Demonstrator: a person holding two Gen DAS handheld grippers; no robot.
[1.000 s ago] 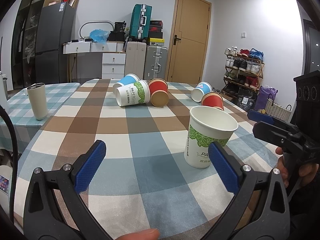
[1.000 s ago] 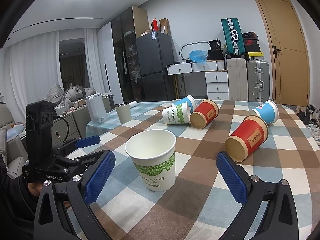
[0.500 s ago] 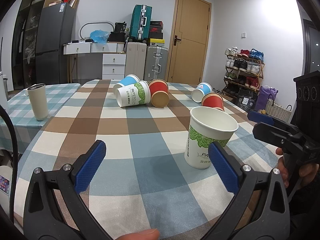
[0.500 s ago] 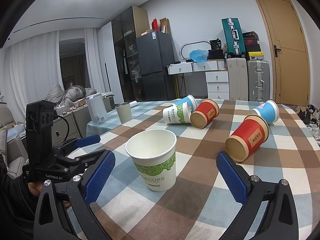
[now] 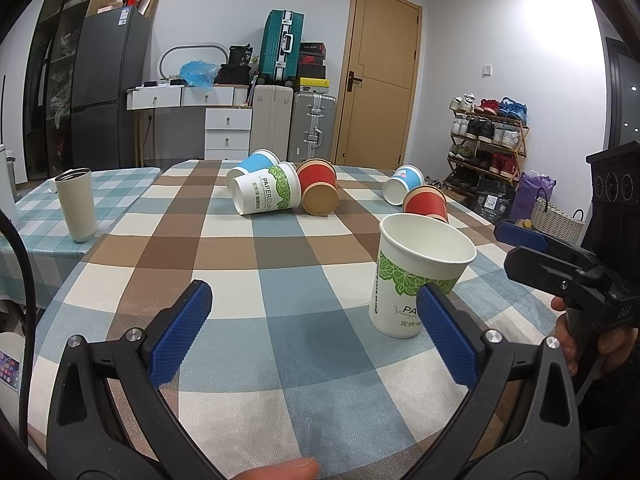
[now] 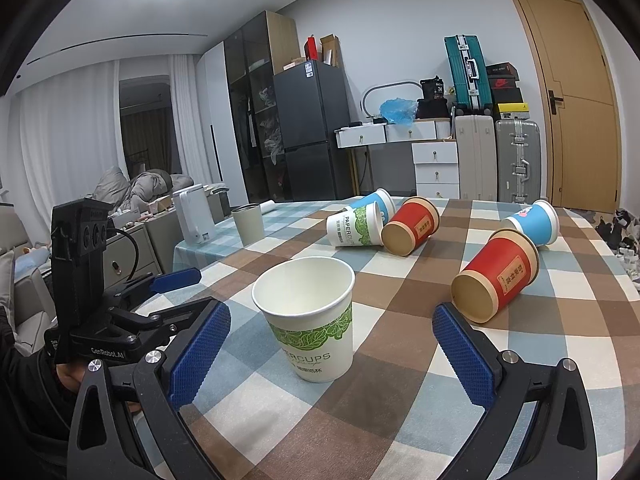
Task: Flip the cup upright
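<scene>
Clearly both my left tool (image 5: 310,334) and right tool (image 6: 330,354) gape, gripping nothing (white cup (image 6: 308,316) already upright), so a careless sweep could topple it.

White green-leaf paper cup (image 6: 310,318) stands upright, empty, on checked tablecloth (image 6: 400,420).

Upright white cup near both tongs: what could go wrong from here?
1. The upright white cup stands close ahead of the open right tongs; a sweep toward the nearest red cup might topple it.
2. The lying cups could roll when nudged.
</scene>
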